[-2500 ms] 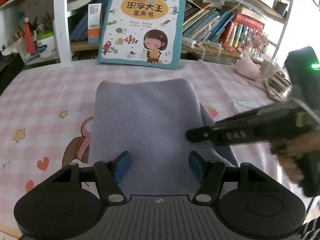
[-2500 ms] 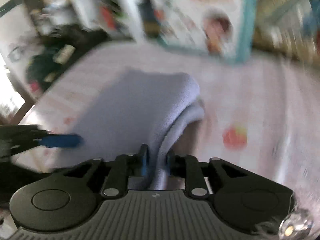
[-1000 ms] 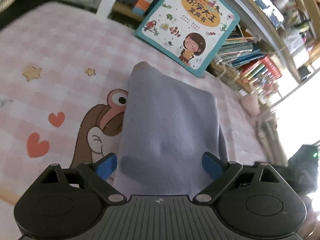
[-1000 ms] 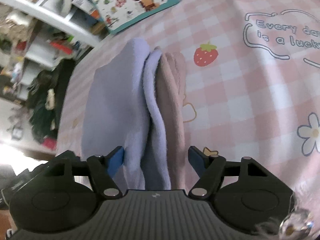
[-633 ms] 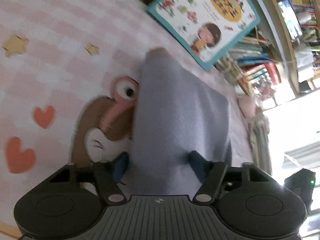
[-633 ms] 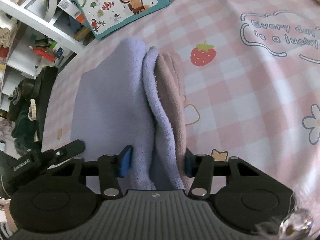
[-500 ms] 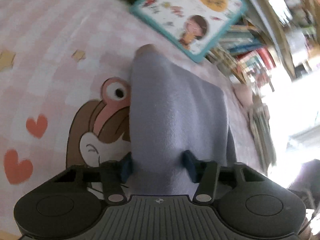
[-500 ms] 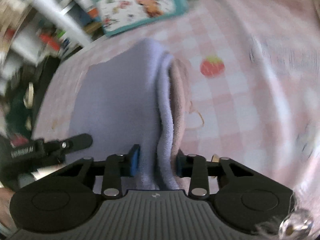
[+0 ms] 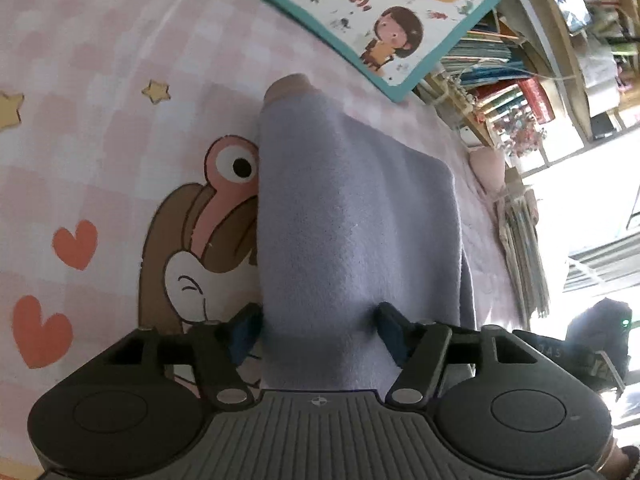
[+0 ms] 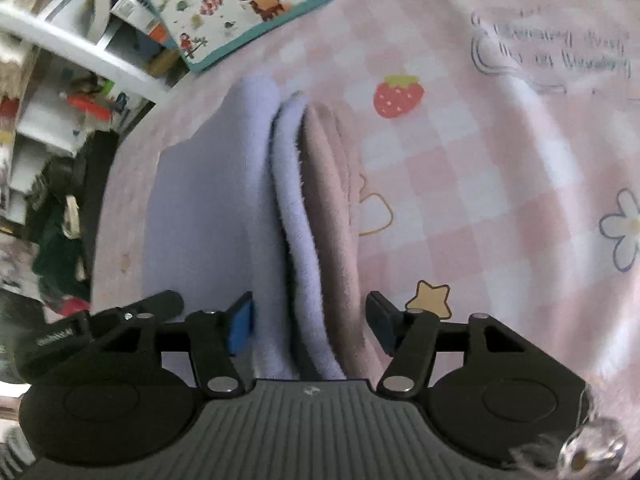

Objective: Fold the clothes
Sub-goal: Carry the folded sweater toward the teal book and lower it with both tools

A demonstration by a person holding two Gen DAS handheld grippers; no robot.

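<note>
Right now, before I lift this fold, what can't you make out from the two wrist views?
- Left wrist: near edge of the lavender garment hidden behind the left gripper.
- Right wrist: whether the right gripper pinches the pink layer; its body hides the near edge.
- Right wrist: tablecloth lettering blurred.

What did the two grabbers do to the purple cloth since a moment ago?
The left gripper, wide open around the folded lavender fleece cloth a second ago, has narrowed its fingers until they press the near end. The right gripper, pinching the cloth's edge earlier, opened, narrowed, and now stands wider around the stacked layers, a gap at the left finger. The cloth stays folded on the pink checked bedsheet, the picture book behind it.
</note>
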